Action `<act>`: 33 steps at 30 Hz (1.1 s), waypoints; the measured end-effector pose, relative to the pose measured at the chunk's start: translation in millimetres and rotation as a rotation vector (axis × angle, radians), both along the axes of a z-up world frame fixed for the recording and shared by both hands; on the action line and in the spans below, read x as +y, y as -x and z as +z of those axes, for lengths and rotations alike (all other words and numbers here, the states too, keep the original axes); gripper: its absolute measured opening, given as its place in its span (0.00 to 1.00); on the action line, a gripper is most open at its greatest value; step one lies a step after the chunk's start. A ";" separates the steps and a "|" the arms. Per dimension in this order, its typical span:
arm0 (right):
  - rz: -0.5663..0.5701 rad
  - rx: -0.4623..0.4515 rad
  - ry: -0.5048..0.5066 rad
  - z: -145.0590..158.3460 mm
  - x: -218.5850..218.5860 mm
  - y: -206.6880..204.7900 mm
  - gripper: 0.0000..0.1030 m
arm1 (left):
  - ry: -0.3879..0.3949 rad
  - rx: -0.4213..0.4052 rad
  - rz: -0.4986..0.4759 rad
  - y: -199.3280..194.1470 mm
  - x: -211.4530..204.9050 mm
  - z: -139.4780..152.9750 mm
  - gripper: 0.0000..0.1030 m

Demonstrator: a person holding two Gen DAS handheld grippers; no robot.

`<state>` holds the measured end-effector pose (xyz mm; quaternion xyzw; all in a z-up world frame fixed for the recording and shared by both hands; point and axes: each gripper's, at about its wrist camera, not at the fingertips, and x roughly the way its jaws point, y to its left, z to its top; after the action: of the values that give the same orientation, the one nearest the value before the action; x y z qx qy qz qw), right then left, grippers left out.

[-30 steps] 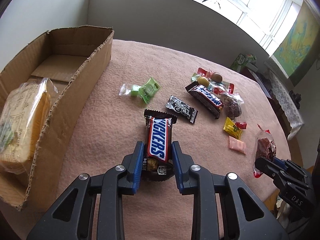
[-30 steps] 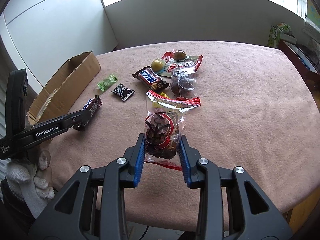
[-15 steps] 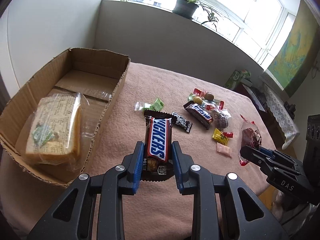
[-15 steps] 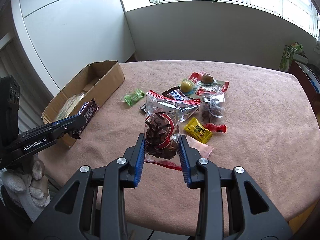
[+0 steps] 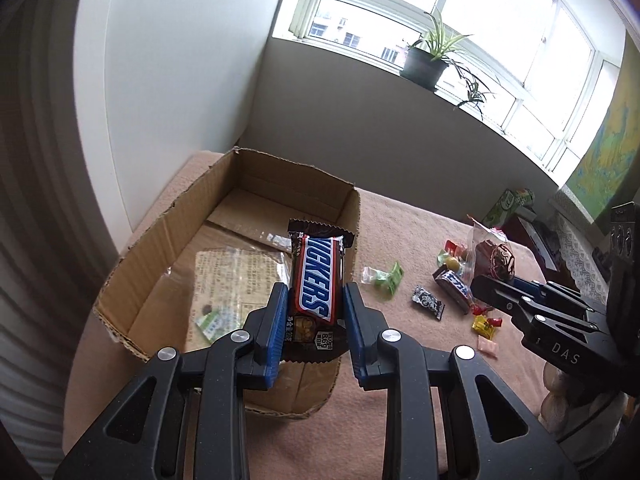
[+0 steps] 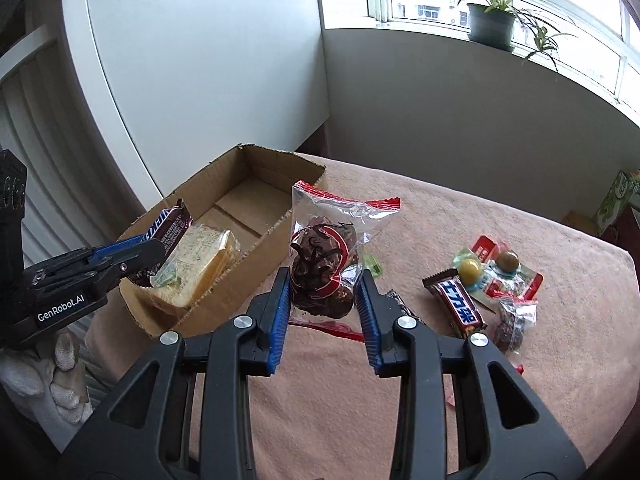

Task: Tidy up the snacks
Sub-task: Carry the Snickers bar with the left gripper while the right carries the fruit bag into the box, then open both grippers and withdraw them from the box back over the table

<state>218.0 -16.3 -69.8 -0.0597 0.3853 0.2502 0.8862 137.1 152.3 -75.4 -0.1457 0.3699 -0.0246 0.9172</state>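
Note:
My left gripper point(image 5: 316, 300) is shut on a Snickers bar point(image 5: 316, 280) and holds it in the air over the near right corner of the open cardboard box point(image 5: 168, 232). A wrapped sandwich point(image 5: 236, 276) lies inside the box. My right gripper point(image 6: 324, 284) is shut on a clear bag of dark snacks point(image 6: 324, 264), held above the pink table beside the box's right wall point(image 6: 248, 264). The left gripper with the bar also shows in the right wrist view point(image 6: 156, 246), over the box. The right gripper shows in the left wrist view point(image 5: 496, 280).
Loose snacks lie on the pink tablecloth point(image 6: 500, 380): a green candy point(image 5: 386, 278), a black packet point(image 5: 428, 302), a blue chocolate bar point(image 6: 456, 306), round wrapped sweets point(image 6: 488, 266), a yellow candy point(image 5: 486, 326). A low wall and windowsill plant point(image 6: 492, 20) stand behind the table.
Both grippers rose and swung left toward the box with their snacks. The Snickers bar went from above the cloth to above the box corner.

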 end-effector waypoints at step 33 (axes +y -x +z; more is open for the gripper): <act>0.008 0.056 -0.072 -11.2 36.3 -30.2 0.68 | 0.033 0.083 0.098 -47.2 50.9 -8.4 0.34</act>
<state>248.1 19.9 -81.0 -0.0221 0.4002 0.2690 0.8758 184.4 203.2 -83.8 -0.1796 0.3998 0.0202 0.8986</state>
